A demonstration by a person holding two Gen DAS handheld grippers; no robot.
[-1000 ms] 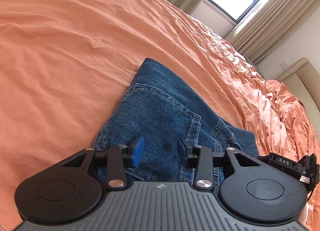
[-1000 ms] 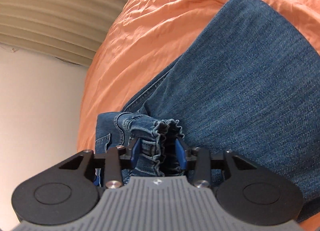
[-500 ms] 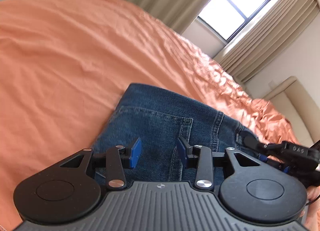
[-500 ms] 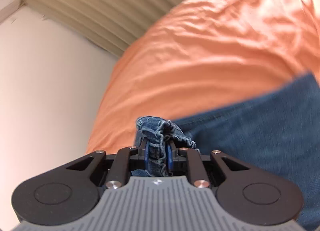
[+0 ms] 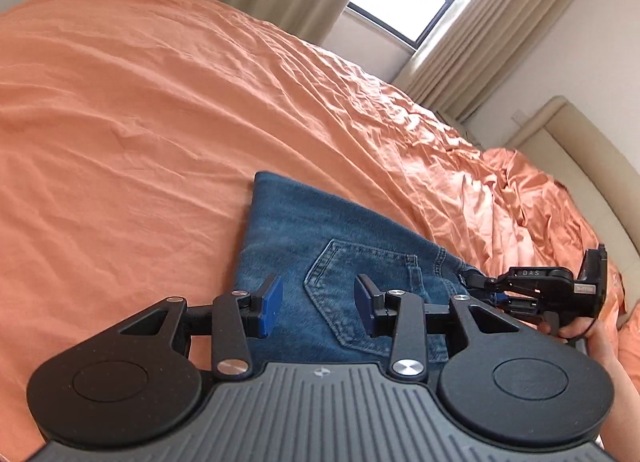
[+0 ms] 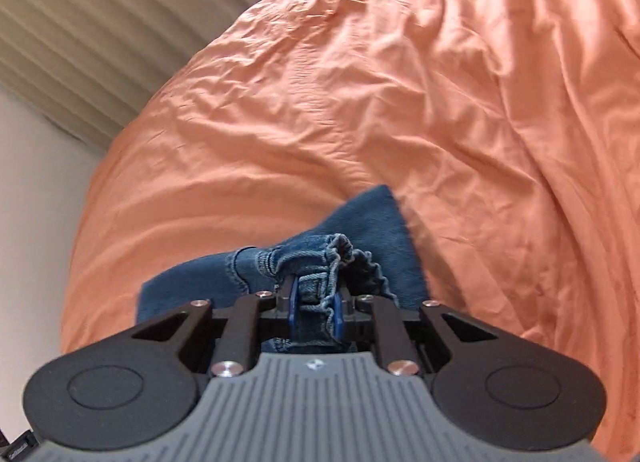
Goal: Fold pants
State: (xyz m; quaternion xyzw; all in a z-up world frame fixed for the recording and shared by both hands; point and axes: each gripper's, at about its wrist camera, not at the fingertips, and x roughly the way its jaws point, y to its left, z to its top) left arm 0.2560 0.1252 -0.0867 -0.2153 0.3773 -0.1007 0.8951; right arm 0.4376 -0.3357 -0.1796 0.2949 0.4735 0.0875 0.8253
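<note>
Between right tool (image 6: pixel 315 310) pads, bunched jeans (image 6: pixel 320 262), left tool (image 5: pixel 318 306) above pocket

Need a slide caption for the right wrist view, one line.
Right gripper shut on a bunched hem of the blue jeans, lifted over the orange bedsheet.

Folded blue denim pants (image 5: pixel 320 238), back pocket up, flat on the bed, bunched waistband corner (image 6: pixel 320 262) lifted.
</note>
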